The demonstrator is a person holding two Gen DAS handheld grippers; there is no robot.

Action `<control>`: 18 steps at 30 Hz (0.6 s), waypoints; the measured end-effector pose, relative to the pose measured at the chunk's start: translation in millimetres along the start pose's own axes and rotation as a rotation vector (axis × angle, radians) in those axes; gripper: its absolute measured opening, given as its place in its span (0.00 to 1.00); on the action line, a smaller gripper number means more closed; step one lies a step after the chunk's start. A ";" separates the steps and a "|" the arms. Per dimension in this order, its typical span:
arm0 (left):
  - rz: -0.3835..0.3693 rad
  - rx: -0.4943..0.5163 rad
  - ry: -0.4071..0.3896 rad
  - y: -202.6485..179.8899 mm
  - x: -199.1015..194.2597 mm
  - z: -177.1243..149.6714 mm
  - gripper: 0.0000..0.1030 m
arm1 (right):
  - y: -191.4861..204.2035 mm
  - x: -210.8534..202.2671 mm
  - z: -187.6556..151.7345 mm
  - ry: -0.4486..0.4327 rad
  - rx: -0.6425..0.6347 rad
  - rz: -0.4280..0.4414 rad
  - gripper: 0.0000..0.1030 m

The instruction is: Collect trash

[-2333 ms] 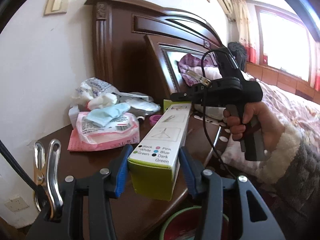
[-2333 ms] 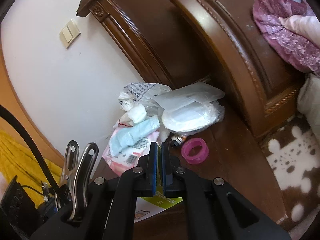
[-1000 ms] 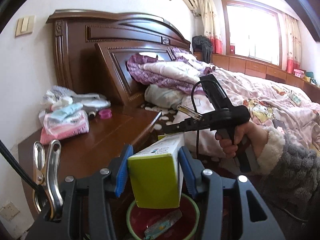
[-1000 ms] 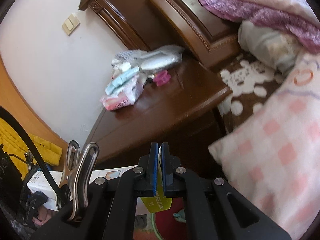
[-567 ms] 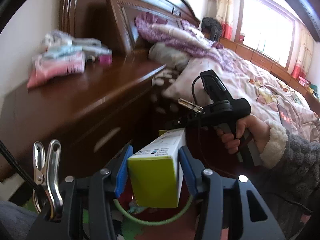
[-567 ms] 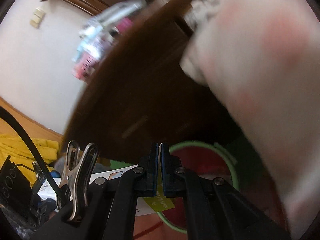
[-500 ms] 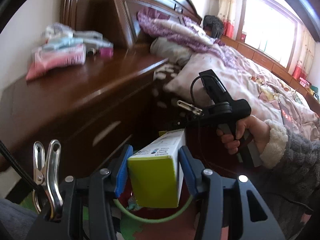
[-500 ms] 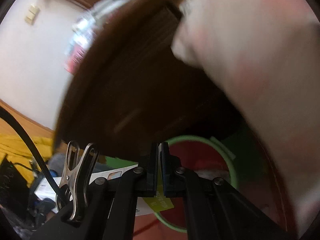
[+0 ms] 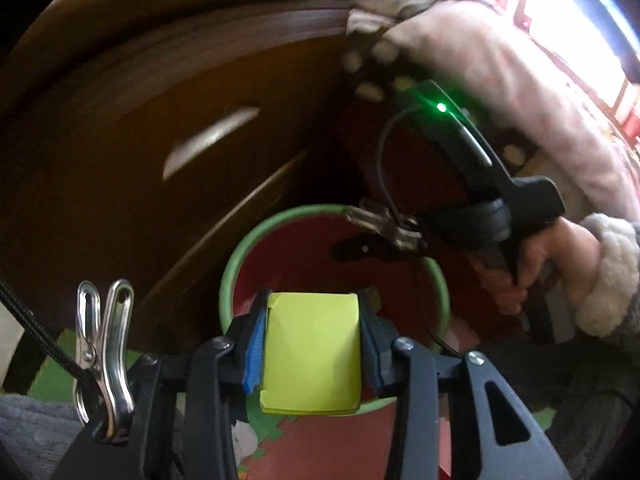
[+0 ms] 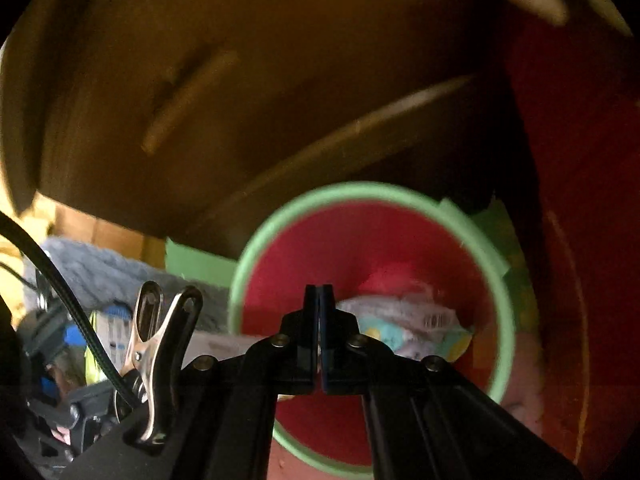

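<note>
My left gripper (image 9: 312,344) clamps the yellow-green box (image 9: 311,354) over the green-rimmed bin (image 9: 232,264), not yet dropped; its jaws have just been closing. My right gripper (image 10: 319,300) is pinched closed, seemingly empty. Wrappers (image 10: 416,328) already lie inside.

- Yellow-green box (image 9: 311,354): only its end face shows between the left gripper's (image 9: 311,344) blue pads; its length runs away from the lens, unseen. Whether the right gripper (image 10: 319,334) pinches its far flap cannot be told.
- Red bin, green rim (image 10: 372,190): near rim hidden behind both grippers' arms; edges smeared.
- Wrappers in the bin (image 10: 416,326): beyond the right fingertips, blurred, print unreadable.
- Nightstand front (image 9: 160,168): above the left gripper, streaked by motion; handle a pale smear.
- Bedding (image 9: 500,60): upper right, blurred, cut by the frame edge.
- Person's hand (image 9: 516,276): on the right gripper's handle, fingers partly hidden.
</note>
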State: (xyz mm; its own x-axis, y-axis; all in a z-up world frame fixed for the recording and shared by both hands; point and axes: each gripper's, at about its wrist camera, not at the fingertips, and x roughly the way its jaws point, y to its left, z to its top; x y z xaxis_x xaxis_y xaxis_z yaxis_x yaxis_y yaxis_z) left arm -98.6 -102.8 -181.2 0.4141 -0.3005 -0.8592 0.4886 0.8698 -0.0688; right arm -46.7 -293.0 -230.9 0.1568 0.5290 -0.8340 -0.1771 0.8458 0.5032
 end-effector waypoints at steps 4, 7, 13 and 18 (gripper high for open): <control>0.000 -0.054 0.033 14.1 16.1 -6.0 0.40 | -3.2 29.3 -7.0 0.084 -0.017 -0.036 0.02; -0.003 -0.100 0.029 22.0 24.2 -5.1 0.40 | -0.9 39.5 -7.1 0.113 -0.035 -0.061 0.02; -0.009 -0.195 0.026 35.5 50.1 6.8 0.40 | -6.2 50.2 -16.5 0.150 -0.050 -0.077 0.02; 0.035 -0.213 0.096 38.1 77.9 2.9 0.41 | -5.1 70.4 -25.2 0.206 -0.063 -0.101 0.02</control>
State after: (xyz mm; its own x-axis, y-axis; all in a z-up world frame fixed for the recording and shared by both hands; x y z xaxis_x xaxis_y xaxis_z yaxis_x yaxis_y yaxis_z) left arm -45.5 -94.2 -249.3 0.3476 -0.2391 -0.9066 0.2980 0.9450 -0.1350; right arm -59.3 -261.8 -297.9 -0.0233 0.4112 -0.9112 -0.2318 0.8844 0.4051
